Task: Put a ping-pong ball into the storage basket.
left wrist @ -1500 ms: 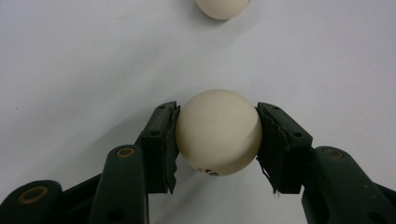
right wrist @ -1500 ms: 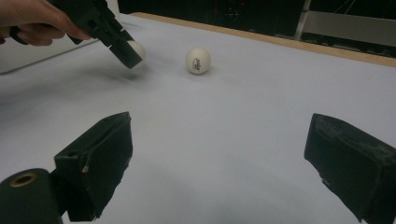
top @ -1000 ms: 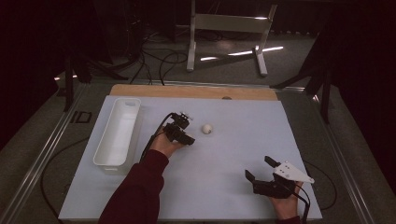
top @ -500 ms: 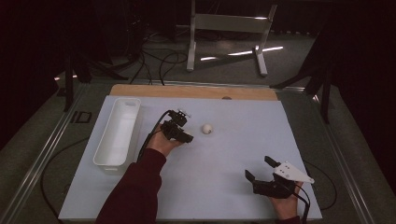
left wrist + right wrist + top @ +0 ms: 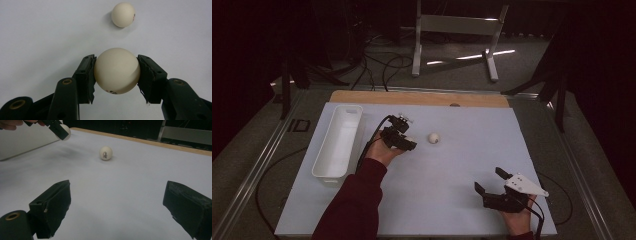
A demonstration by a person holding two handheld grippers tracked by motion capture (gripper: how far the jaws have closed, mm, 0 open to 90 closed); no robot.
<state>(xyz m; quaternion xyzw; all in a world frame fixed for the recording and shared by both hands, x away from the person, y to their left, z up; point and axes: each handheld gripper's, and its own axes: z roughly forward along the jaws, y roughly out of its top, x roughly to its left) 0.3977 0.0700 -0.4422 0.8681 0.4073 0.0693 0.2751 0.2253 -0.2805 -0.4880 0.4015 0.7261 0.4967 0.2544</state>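
A ball (image 5: 117, 70) is being pinched by the left gripper (image 5: 401, 141) above the desk (image 5: 452, 165), near the tray (image 5: 338, 141), and is best being kept level, while the right gripper (image 5: 493, 184) is being held spread, well apart.

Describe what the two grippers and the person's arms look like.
Both grippers are black, each with two blocky jaws whose dark pads are frayed at the edges. The left gripper trails a black cable; the right gripper carries a grey three-cornered plate on top. A dark red sleeve covers the left forearm.
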